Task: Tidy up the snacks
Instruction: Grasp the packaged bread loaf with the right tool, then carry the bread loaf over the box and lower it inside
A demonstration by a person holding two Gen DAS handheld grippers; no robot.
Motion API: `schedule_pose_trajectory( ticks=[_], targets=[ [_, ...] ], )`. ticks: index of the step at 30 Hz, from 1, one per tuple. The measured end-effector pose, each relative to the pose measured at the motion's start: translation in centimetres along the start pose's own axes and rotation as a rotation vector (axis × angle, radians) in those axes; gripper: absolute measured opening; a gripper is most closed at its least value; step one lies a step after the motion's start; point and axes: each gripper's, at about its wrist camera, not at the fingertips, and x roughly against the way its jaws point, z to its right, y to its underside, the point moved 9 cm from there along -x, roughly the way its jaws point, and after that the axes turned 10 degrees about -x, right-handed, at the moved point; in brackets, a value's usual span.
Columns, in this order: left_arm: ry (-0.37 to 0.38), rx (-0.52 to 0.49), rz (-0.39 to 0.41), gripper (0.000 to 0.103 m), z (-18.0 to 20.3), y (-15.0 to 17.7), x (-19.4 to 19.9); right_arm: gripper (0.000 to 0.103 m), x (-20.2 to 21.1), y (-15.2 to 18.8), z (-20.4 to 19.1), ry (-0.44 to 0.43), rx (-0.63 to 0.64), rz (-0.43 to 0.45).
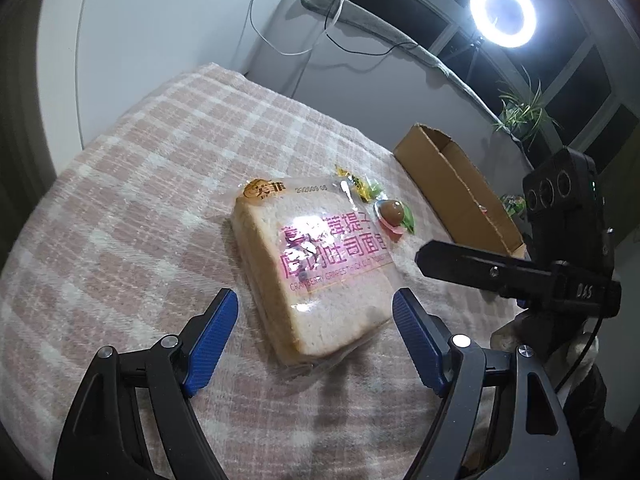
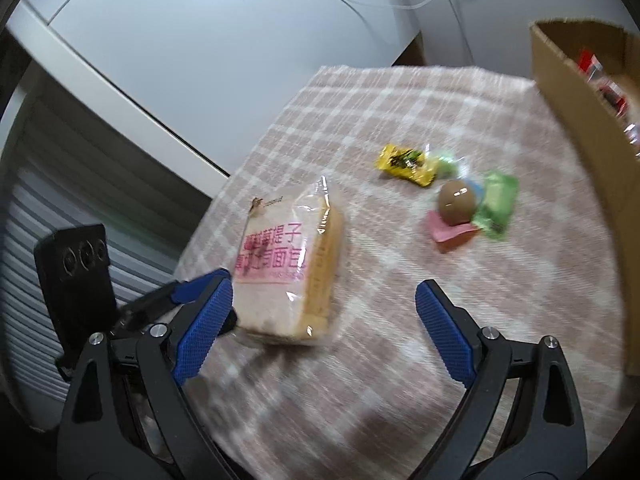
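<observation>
A clear-wrapped packet of sliced bread point(image 1: 312, 264) with pink lettering lies flat on the checked cloth. My left gripper point(image 1: 316, 300) is open, its blue pads either side of the packet's near end, not touching it. My right gripper point(image 2: 324, 290) is open too, and the bread point(image 2: 288, 268) lies just ahead of its left pad. Beyond sit a yellow packet point(image 2: 406, 164), a brown wrapped egg point(image 2: 456, 202), a green packet point(image 2: 496, 204) and a pink packet point(image 2: 448, 232). The open cardboard box point(image 2: 592, 120) stands to the right with some snacks inside.
The pink-and-white checked cloth point(image 1: 160, 200) covers the table; its far and left edges drop off near a white wall. The box point(image 1: 452, 184) stands by the right edge. A ring light point(image 1: 502, 10), cables and a plant point(image 1: 524, 108) stand behind.
</observation>
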Motion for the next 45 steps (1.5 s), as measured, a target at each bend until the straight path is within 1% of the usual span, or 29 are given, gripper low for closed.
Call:
schedule_pose_trajectory(
  ticks=[3, 5, 7, 8, 9, 10, 11, 12, 13, 16, 21, 27, 31, 36, 45],
  targets=[
    [0.014, 0.013, -0.007, 0.079, -0.2, 0.2, -0.4, 0.095, -0.8, -0.1, -0.6, -0.034, -0.015, -0.022],
    [0.019, 0.02, -0.009, 0.078, -0.3, 0.2, -0.6, 0.089, -1.3, -0.1, -1.0, -0.047, -0.025, -0.036],
    [0.028, 0.02, -0.006, 0.072, -0.3, 0.2, -0.6, 0.077, -1.8, -0.2, -1.1, -0.06, -0.037, -0.054],
    [0.03, 0.018, -0.008, 0.066, -0.2, 0.3, -0.7, 0.073, -1.9, -0.1, -1.2, -0.066, -0.041, -0.062],
    [0.033, 0.016, -0.008, 0.062, -0.2, 0.2, -0.8, 0.066, -2.1, -0.1, -1.2, -0.072, -0.045, -0.074],
    [0.038, 0.014, -0.005, 0.062, -0.2, 0.2, -0.8, 0.058, -2.5, -0.1, -1.2, -0.075, -0.049, -0.083],
    [0.04, 0.012, -0.001, 0.059, -0.1, 0.2, -0.8, 0.053, -2.7, 0.0, -1.2, -0.078, -0.053, -0.091],
    [0.039, 0.007, 0.001, 0.055, 0.0, 0.1, -0.7, 0.046, -3.0, 0.1, -1.2, -0.082, -0.058, -0.1],
    [0.036, 0.003, 0.002, 0.055, 0.0, 0.1, -0.7, 0.044, -3.3, 0.2, -1.2, -0.082, -0.062, -0.107],
    [0.039, -0.001, 0.003, 0.054, 0.2, -0.1, -0.7, 0.04, -3.4, 0.2, -1.2, -0.096, -0.066, -0.108],
    [0.031, -0.029, 0.011, 0.053, 1.2, -0.5, -0.5, 0.04, -2.8, 0.2, -1.5, -0.079, -0.046, -0.091],
    [0.041, -0.059, 0.029, 0.052, 2.8, -1.2, -0.1, 0.04, -0.7, 0.2, -1.2, -0.081, -0.046, -0.063],
    [0.056, -0.095, 0.051, 0.052, 4.5, -2.1, 0.3, 0.04, 1.8, -0.1, -1.1, -0.071, -0.034, -0.013],
    [0.092, -0.141, 0.072, 0.052, 7.2, -3.3, 0.4, 0.04, 5.2, -0.4, -0.7, -0.049, -0.015, 0.05],
    [0.156, -0.224, 0.087, 0.052, 12.3, -4.8, -0.5, 0.04, 10.9, -0.6, 1.5, -0.011, -0.031, 0.16]
  ],
)
